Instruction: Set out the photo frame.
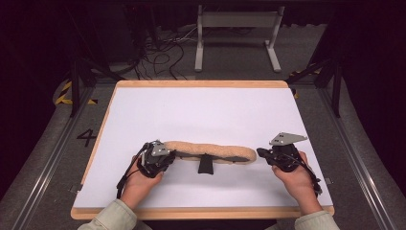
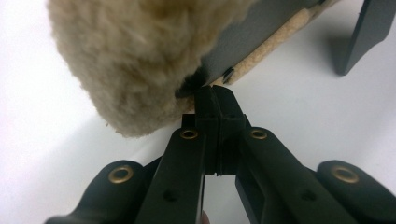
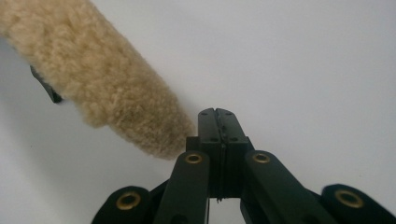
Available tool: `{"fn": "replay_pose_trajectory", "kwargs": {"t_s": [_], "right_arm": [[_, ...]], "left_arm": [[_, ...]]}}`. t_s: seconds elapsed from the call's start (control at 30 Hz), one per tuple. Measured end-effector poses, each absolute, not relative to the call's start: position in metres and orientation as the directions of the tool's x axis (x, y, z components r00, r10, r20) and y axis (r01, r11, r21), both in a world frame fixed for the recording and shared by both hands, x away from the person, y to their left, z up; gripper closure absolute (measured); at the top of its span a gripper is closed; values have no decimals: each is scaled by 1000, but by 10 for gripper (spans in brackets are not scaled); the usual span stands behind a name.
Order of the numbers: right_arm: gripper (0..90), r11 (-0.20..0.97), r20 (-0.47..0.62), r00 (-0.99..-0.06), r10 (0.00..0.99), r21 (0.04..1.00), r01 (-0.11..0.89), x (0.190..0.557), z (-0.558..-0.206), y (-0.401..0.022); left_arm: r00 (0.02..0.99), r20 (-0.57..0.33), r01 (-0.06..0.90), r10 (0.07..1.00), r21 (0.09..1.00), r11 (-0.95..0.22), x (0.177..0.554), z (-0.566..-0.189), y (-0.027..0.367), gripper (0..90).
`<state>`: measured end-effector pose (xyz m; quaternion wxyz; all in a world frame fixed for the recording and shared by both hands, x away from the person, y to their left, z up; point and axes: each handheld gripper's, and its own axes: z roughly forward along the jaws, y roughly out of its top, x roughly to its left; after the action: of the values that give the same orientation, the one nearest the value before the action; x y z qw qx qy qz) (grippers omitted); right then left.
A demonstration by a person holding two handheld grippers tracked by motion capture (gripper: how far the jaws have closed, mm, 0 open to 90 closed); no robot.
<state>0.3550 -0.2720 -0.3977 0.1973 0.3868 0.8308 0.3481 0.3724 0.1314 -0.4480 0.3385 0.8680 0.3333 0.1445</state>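
Hand-held gripper on the left (image 2: 215,100) is pinching its jaws together at the fleece pad's (image 1: 210,151) left end, seemingly on the dark backing edge, though fluff is blocking the view. Right hand-held gripper (image 3: 218,122) is sitting closed on nothing, just beside the right tip. Lying across the near worktop (image 1: 201,110), the pad is risking slipping free from so thin a hold.

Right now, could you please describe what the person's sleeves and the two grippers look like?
Both sleeves are a pale grey-green fabric. The left gripper is black with a black cable trailing back along the wrist and a grey plate on top. The right gripper is black too, topped by a grey three-cornered plate, with a cable behind the hand. Up close, the jaws are matte black links with brass-coloured rivets.
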Motion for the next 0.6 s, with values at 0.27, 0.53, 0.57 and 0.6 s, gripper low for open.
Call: {"fn": "replay_pose_trajectory", "kwargs": {"t_s": [0.27,0.53,0.57,0.6], "right_arm": [[900,464,-56,-634,771,731,500,356,-399,-268],[900,465,-57,-637,769,732,497,356,-398,-267],[900,465,-55,-637,769,733,497,356,-398,-267],[900,466,-54,-639,767,732,497,356,-399,-266]], "left_arm": [[730,31,483,682,683,-548,375,-449,129,900],[705,26,498,709,693,-521,388,-452,129,900],[702,23,498,711,699,-514,390,-453,129,900],[701,6,507,714,699,-504,393,-453,130,900]]}}
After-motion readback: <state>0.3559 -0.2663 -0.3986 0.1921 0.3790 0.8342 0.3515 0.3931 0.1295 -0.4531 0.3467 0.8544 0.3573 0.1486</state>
